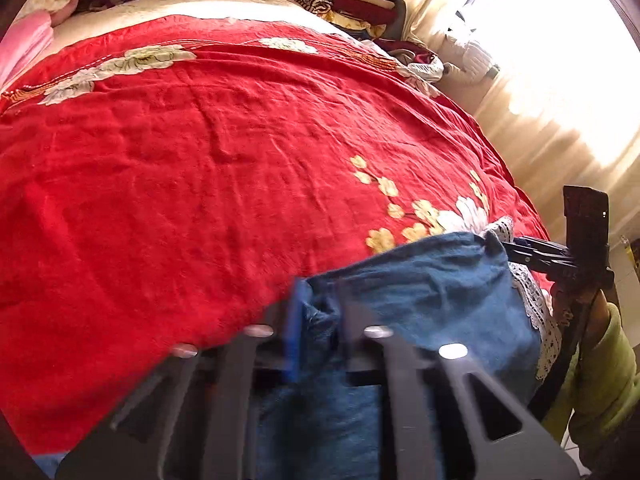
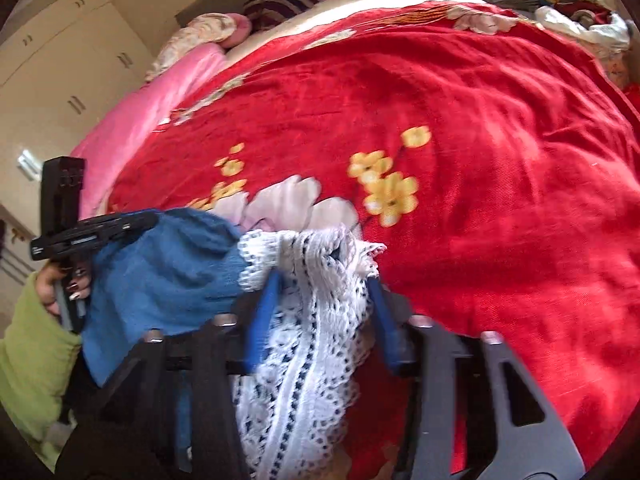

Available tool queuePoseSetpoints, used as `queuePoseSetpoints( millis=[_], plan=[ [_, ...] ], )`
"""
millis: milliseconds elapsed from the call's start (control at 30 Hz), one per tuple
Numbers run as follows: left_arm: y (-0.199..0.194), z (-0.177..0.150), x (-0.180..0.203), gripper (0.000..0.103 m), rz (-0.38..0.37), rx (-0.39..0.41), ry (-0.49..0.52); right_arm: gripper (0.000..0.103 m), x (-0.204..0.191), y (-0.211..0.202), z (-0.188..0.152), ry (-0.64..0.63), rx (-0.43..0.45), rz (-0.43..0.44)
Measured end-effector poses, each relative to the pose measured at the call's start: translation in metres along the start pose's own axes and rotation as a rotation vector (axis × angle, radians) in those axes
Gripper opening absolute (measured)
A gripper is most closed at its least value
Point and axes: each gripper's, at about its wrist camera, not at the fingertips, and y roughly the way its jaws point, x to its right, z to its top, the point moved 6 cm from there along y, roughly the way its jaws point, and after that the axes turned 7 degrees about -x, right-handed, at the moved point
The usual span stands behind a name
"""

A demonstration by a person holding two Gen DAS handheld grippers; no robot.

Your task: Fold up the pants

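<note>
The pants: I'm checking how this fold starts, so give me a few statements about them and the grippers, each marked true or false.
1. The left gripper is shut on the pants. True.
2. The right gripper pinches the white lace trim. True.
3. The pants are black. False: blue denim.
4. The bedspread is plain green. False: red with flowers.
5. The pants lie folded by the pillows. False: both grippers hold them at the near edge.

Blue denim pants (image 1: pixel 432 280), white lace trim (image 2: pixel 304 320) along one edge; bunched, lifted at near edge of bed, pinched at two spots.
</note>
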Motion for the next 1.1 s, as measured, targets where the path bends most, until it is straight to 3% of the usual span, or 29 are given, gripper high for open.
queuePoseSetpoints(
  millis=[100,267,400,533,667,733,867,900,1000,1100],
  plan=[
    [-0.005,-0.001,0.007,0.004,0.020,0.022,0.025,0.016,-0.003,-0.004,-0.003,0.010,0.025,0.054],
    [-0.031,0.011,0.009,0.004,-0.004,0.103,-0.005,0.013,-0.004,-0.042,0.006,0.006,0.168,0.059],
    [-0.037,0.026,0.019,0.004,0.025,0.124,0.017,0.013,-0.010,-0.062,0.031,-0.061,0.234,0.003],
    [-0.025,0.044,0.018,0.004,0.062,0.120,-0.004,0.013,0.001,-0.050,0.062,-0.087,0.187,-0.096],
    [0.004,0.048,0.011,0.004,0.190,0.074,0.018,0.018,0.012,-0.012,0.066,-0.124,0.072,-0.236],
    [0.017,0.043,0.005,0.006,0.212,0.052,0.008,0.024,0.019,0.004,0.063,-0.141,0.047,-0.300],
    [0.023,0.034,-0.004,0.013,0.213,0.079,-0.014,0.049,0.034,-0.005,0.058,-0.092,0.099,-0.318],
    [0.020,0.034,-0.005,0.019,0.201,0.086,-0.026,0.053,0.036,-0.012,0.058,-0.078,0.120,-0.317],
    [0.004,0.028,-0.007,0.043,0.169,0.096,-0.099,0.058,0.041,-0.038,0.050,-0.006,0.172,-0.291],
    [-0.023,0.016,0.006,0.053,0.184,0.157,-0.086,0.063,0.038,-0.063,0.034,0.060,0.221,-0.220]
  ],
)
